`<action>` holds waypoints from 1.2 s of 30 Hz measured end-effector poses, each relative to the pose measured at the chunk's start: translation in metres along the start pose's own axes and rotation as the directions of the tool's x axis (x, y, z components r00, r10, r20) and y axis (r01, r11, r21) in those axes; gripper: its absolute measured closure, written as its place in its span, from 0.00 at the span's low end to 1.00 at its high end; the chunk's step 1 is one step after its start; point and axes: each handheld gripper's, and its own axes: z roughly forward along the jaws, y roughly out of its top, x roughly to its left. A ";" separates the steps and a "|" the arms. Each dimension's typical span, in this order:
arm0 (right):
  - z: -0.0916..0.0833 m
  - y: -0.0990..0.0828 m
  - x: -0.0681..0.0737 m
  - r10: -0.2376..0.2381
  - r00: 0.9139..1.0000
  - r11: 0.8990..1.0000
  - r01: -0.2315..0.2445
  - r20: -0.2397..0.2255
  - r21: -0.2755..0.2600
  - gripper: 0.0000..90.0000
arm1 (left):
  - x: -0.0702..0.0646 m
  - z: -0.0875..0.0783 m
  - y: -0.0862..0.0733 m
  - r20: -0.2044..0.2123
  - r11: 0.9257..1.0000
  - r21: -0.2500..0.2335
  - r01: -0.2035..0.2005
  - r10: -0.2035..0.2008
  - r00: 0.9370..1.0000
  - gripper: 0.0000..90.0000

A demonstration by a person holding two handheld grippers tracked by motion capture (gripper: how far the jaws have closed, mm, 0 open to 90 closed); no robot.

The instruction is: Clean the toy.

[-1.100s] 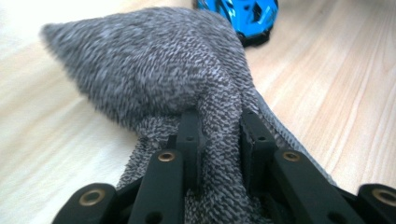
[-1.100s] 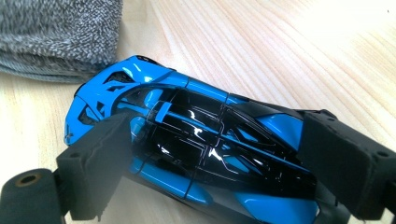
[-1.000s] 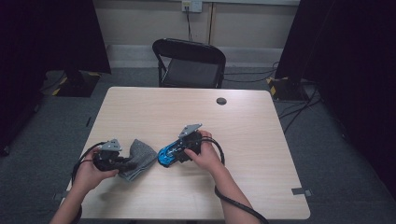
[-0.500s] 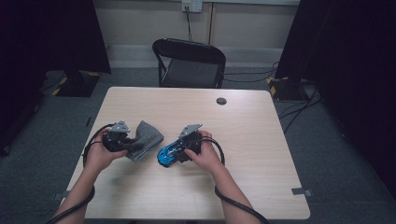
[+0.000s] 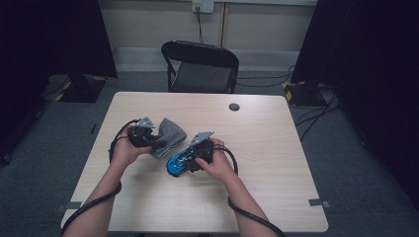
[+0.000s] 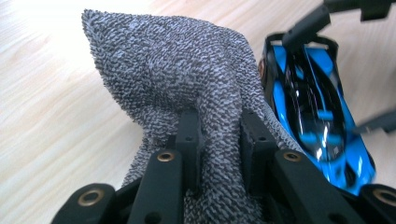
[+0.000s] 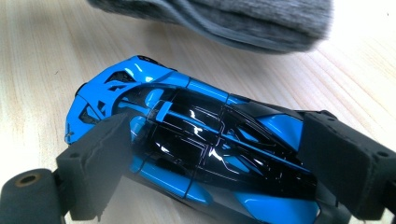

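Note:
A grey knitted cloth (image 5: 172,132) hangs bunched from my left gripper (image 5: 159,143), which is shut on a fold of it. In the left gripper view the two black jaws of the left gripper (image 6: 217,126) pinch the cloth (image 6: 187,70), and a blue and black toy car (image 6: 317,102) lies just to its right. My right gripper (image 5: 184,160) holds that car (image 5: 174,167) on the light wood table (image 5: 267,148). In the right gripper view the pads (image 7: 100,154) of the right gripper (image 7: 219,144) press on both sides of the car (image 7: 201,135), and the cloth (image 7: 233,18) hovers beyond it.
A small black round disc (image 5: 234,106) sits near the table's far edge. A black folding chair (image 5: 200,64) stands behind the table. Cables trail from both grippers over the near half of the table.
My left gripper has carried the cloth away from the person and to the right, bringing it close beside the car. The right gripper and the car have stayed still.

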 end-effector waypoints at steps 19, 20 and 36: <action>0.000 -0.001 0.000 0.001 1.000 1.000 -0.001 -0.002 -0.002 0.11 | -0.010 0.069 0.016 0.040 0.994 0.084 -0.071 0.068 0.997 0.78; 0.000 -0.001 0.000 0.002 1.000 1.000 -0.002 -0.001 -0.003 0.11 | -0.010 0.070 0.015 0.036 0.995 0.075 -0.064 0.061 0.997 0.77; 0.000 0.000 0.000 0.003 1.000 1.000 -0.003 -0.003 0.005 0.11 | -0.012 0.063 0.011 0.055 0.991 0.096 -0.091 0.086 0.995 0.81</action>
